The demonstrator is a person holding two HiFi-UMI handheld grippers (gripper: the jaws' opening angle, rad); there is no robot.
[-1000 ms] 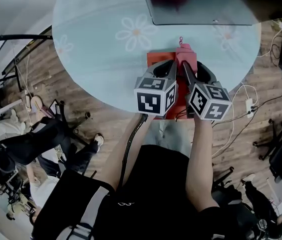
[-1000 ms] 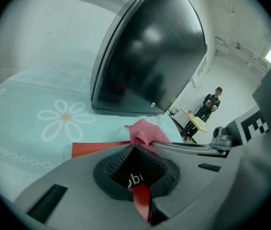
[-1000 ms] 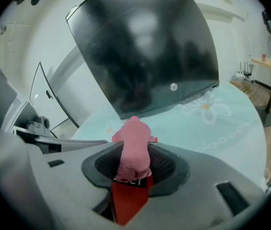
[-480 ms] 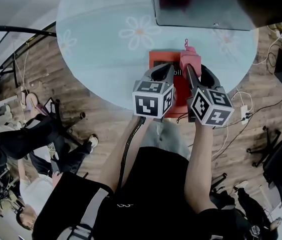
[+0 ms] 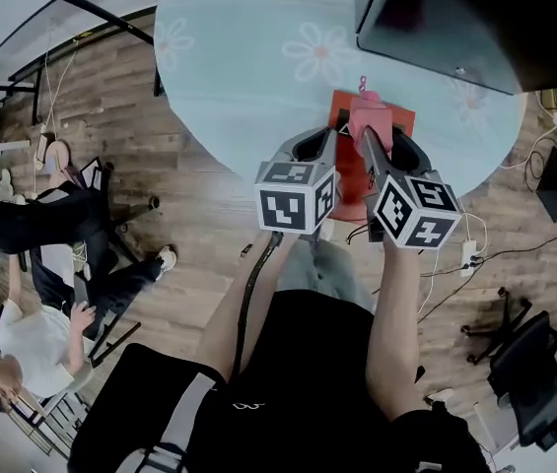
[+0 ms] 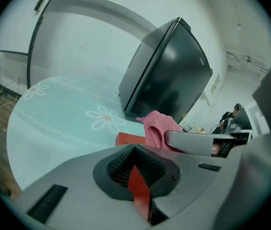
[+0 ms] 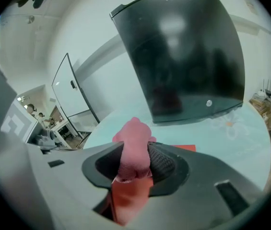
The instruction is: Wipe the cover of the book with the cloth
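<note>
A red book [image 5: 399, 118] lies on the pale blue round table [image 5: 248, 67], near its front edge. My right gripper [image 5: 382, 136] is shut on a pink cloth [image 5: 369, 118], which hangs over the book's far half. In the right gripper view the cloth [image 7: 134, 150] bulges up between the pads, with red book [image 7: 185, 148] behind it. My left gripper [image 5: 319, 138] sits over the book's left side, jaws shut with nothing gripped. A thin red strip of book shows through the slit. In the left gripper view the book [image 6: 125, 139] and cloth [image 6: 157, 128] lie just ahead.
A large black monitor [image 5: 455, 18] stands on the table behind the book, close to the cloth. Beyond the table edge is wooden floor with cables, a power strip [image 5: 470, 254], an office chair [image 5: 529, 382] at right, and seated people [image 5: 22, 353] at left.
The head view has swung, so table and book now sit higher and further right. Both grippers stay over the book with the cloth still held; their positions relative to it barely differ.
</note>
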